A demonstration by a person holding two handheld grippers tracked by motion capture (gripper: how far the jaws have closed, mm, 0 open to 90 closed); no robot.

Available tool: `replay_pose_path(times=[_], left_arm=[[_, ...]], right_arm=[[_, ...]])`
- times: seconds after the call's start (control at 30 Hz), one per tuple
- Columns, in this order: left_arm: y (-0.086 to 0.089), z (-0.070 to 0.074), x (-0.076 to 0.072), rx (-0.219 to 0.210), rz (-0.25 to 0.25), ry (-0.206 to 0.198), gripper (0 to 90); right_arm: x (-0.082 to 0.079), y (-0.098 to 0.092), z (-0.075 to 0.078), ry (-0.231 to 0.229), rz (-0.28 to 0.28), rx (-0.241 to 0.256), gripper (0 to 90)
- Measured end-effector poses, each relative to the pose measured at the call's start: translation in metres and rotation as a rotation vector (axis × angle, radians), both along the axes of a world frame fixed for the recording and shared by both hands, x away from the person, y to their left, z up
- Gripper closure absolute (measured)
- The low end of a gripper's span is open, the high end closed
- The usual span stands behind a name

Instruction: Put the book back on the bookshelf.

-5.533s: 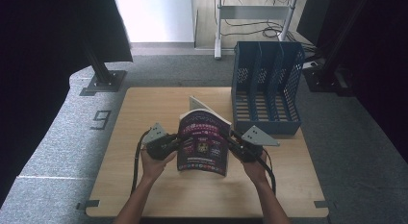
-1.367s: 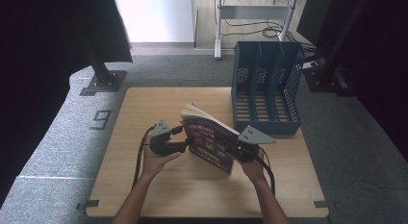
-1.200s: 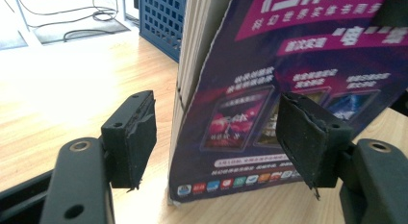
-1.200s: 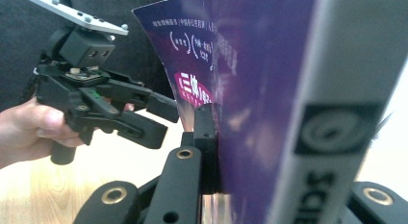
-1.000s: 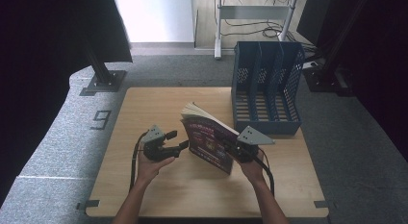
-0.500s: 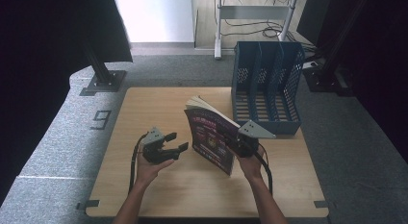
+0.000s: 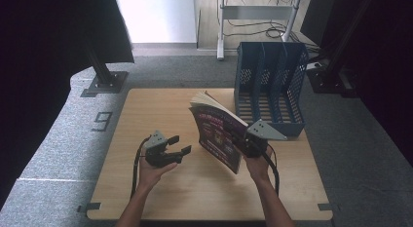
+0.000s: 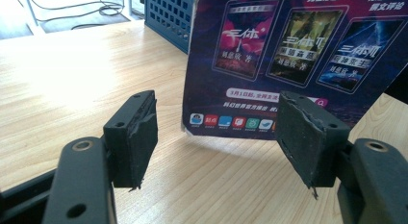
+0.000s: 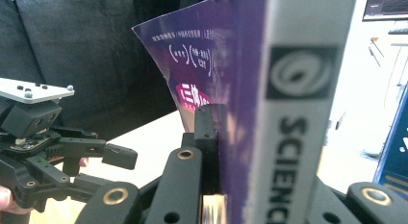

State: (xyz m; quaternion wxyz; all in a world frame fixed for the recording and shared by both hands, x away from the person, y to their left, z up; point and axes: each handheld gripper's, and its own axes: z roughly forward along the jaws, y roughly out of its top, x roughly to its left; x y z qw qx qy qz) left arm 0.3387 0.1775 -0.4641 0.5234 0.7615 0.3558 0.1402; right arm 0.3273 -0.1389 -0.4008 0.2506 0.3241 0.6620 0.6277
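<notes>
A purple-covered magazine (image 7: 219,132) stands upright on the wooden table (image 7: 146,110), tilted a little, its lower edge on the wood. My right gripper (image 7: 242,145) is shut on its spine edge; in the right gripper view the jaws clamp the magazine (image 9: 250,113) near its grey spine. My left gripper (image 7: 176,145) is open and apart from the magazine, to its left. The left gripper view looks between the open pads (image 8: 137,137) at the magazine's back cover (image 8: 288,60).
A blue mesh file holder (image 7: 270,85) with several slots stands at the table's back right, just behind the magazine. Grey carpet surrounds the table. A black stand base (image 7: 104,83) sits off the back left corner.
My left gripper let go of the magazine and drew back to the left, now open. The right gripper swung the magazine upright and slightly toward the file holder.
</notes>
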Motion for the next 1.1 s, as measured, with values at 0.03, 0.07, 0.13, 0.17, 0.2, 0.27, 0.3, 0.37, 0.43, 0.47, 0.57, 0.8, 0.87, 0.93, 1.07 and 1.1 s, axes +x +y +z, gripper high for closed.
replay_pose_path(times=[0.03,0.07,0.13,0.17,0.2,0.27,0.3,0.37,0.43,0.47,0.57,0.8,0.87,0.93,1.07,1.1], left_arm=[[0.000,0.000,0.000,-0.001,0.001,0.002,31.7],[0.000,-0.001,0.000,0.000,0.000,0.004,31.7],[0.000,-0.001,0.000,0.001,0.001,0.007,31.7],[0.000,-0.002,0.000,0.000,0.001,0.007,31.8],[0.000,-0.002,0.000,0.000,0.001,0.007,31.8],[-0.001,-0.002,0.000,0.000,0.000,0.008,31.8],[-0.001,-0.003,0.000,0.002,-0.001,0.010,31.8],[-0.002,-0.003,0.000,0.005,-0.003,0.013,31.8],[-0.001,-0.003,0.000,0.003,-0.003,0.015,31.7],[-0.001,-0.003,0.000,0.003,-0.003,0.015,31.7],[0.000,-0.004,0.001,-0.005,0.000,0.017,31.7],[0.000,-0.005,0.002,-0.012,0.000,0.028,31.7],[0.000,-0.005,0.002,-0.012,0.000,0.028,31.7],[0.000,-0.005,0.002,-0.012,-0.001,0.030,31.7],[0.001,-0.006,0.002,-0.015,0.002,0.033,31.8],[0.001,-0.006,0.002,-0.017,0.003,0.031,31.9]], right_arm=[[0.000,0.000,0.001,0.000,0.000,-0.001,81.8],[0.000,-0.001,0.001,-0.001,-0.001,-0.001,81.8],[0.000,-0.002,0.002,0.001,-0.005,0.003,81.8],[0.000,-0.002,0.003,-0.001,-0.007,0.005,81.8],[0.001,-0.002,0.003,-0.002,-0.009,0.005,81.9],[0.001,-0.002,0.005,-0.002,-0.014,0.007,81.8],[0.001,-0.002,0.007,-0.006,-0.017,0.008,81.8],[0.002,-0.003,0.010,-0.006,-0.023,0.016,81.9],[0.003,-0.004,0.013,-0.007,-0.026,0.022,81.8],[0.004,-0.005,0.015,-0.010,-0.026,0.022,81.8],[0.004,-0.006,0.019,-0.018,-0.028,0.021,81.9],[0.006,-0.010,0.028,-0.033,-0.046,0.029,81.9],[0.007,-0.010,0.030,-0.035,-0.049,0.025,81.9],[0.007,-0.010,0.032,-0.040,-0.049,0.019,81.9],[0.008,-0.011,0.036,-0.047,-0.052,0.022,81.9],[0.008,-0.011,0.037,-0.048,-0.053,0.025,81.8]])
